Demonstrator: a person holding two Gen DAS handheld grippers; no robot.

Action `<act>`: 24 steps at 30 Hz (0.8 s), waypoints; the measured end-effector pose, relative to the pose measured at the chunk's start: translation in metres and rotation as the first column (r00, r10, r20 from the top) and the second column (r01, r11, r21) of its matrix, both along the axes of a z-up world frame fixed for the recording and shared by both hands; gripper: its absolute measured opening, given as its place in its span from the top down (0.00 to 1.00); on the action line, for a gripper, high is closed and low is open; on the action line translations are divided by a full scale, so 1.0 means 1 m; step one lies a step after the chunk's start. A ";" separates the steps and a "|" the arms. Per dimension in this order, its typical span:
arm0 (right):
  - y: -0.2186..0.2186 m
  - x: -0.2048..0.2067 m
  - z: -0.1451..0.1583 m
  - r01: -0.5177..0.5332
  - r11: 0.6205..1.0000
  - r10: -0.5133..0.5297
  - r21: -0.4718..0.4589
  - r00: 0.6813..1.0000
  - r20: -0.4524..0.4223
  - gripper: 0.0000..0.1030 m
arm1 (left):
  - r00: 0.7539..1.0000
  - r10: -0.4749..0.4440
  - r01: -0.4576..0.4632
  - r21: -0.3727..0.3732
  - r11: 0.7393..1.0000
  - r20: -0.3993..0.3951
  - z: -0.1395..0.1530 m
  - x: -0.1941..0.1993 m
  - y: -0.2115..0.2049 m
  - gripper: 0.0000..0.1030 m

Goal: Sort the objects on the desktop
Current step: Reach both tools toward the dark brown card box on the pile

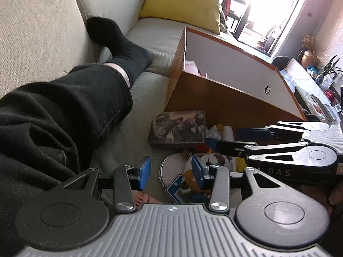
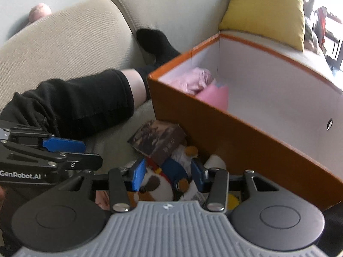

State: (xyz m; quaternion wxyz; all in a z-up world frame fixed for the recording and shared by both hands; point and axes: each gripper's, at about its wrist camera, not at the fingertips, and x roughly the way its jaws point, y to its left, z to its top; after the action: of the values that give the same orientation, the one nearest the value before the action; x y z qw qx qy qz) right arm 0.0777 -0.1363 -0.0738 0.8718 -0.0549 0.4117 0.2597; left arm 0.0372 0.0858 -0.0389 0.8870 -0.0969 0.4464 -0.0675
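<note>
Lettering on the two tools

From the left wrist view, the right tool (image 1: 246, 137) carries the pale letters "DAS" on its black side. From the right wrist view, the left tool (image 2: 90, 152) reads "GenRobot.AI" in white on its black side. The print on the dark box (image 2: 158, 139) is too blurred to read.

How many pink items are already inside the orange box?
2, both in the far left corner of the orange box: a crumpled pale pink cloth and, touching it in front, a brighter pink item. The near wall may hide more.
</note>
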 end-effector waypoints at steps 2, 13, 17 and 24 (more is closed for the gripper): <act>0.001 0.003 -0.007 0.001 1.000 -0.001 0.001 1.000 -0.029 0.52 | 1.000 -0.001 0.001 0.001 1.000 -0.009 -0.002 0.000 0.000 0.53; 0.004 0.009 -0.016 -0.022 0.999 0.026 0.044 0.996 -0.089 0.91 | 0.999 -0.009 0.009 -0.002 1.000 -0.051 -0.017 0.003 -0.002 0.53; 0.004 0.009 -0.014 -0.025 0.999 0.028 0.035 0.996 -0.088 0.90 | 0.999 -0.017 0.017 -0.002 1.000 -0.046 -0.016 0.006 -0.005 0.53; -0.010 0.028 -0.002 0.038 0.995 -0.028 0.090 0.994 -0.107 0.86 | 0.999 -0.040 0.040 -0.010 0.999 -0.026 -0.014 0.020 -0.017 0.53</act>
State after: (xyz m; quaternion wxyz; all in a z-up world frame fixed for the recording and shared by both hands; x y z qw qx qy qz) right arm 0.1055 -0.1468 -0.0754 0.8547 0.0059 0.4456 0.2663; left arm 0.0570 0.0688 -0.0527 0.8790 -0.0929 0.4597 -0.0862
